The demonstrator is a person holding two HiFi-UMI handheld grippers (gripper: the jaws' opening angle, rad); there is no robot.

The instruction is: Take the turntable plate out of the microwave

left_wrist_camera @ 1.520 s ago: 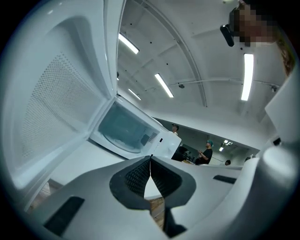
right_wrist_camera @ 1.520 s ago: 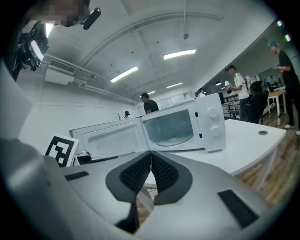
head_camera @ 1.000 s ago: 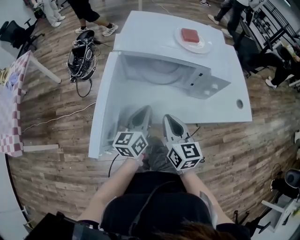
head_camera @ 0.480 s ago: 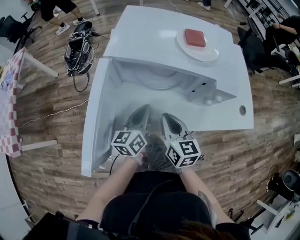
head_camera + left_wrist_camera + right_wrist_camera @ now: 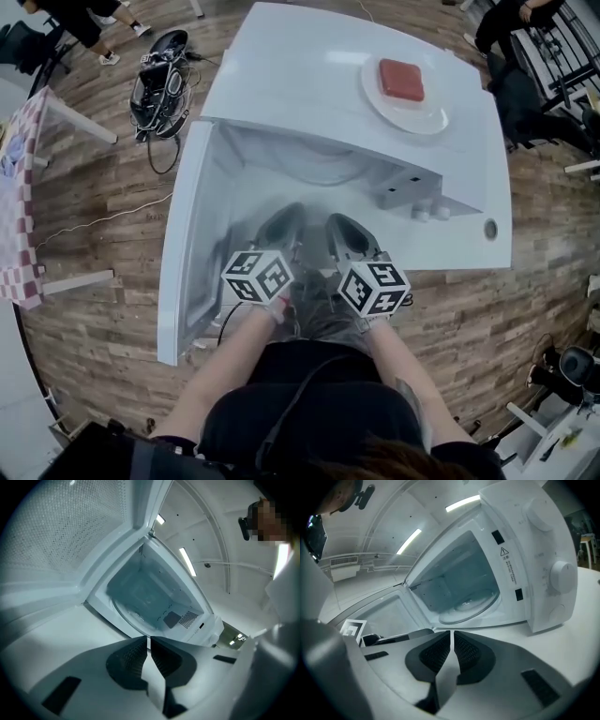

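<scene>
A white microwave [image 5: 309,75] is seen standing on a white surface [image 5: 469,253], with its door [image 5: 183,262] swung fully open to the left. The turntable plate [image 5: 468,606] is found inside the cavity, lying flat on its floor; it is touched by neither claw. On the right of the microwave's front, 2 round knobs [image 5: 562,576] are set one above the other.

The left claw [image 5: 148,641] is held just in front of the open cavity, near the door. Its jaws are pressed together, and nothing is held between them. The right claw [image 5: 452,637] is held just beside it on the right and is aimed into the cavity at the turntable plate. Its jaws are likewise closed together with nothing gripped. In the head view, both claws are seen side by side at the near edge of the surface, each carried by 1 hand of the person.

On top of the microwave, towards the far right, a white dish [image 5: 427,112] is placed with a red block [image 5: 400,80] resting on it. On the wooden floor [image 5: 112,281] to the far left, a bundle of cables [image 5: 159,89] is left, and a checked cloth [image 5: 14,206] is seen at the left edge.
</scene>
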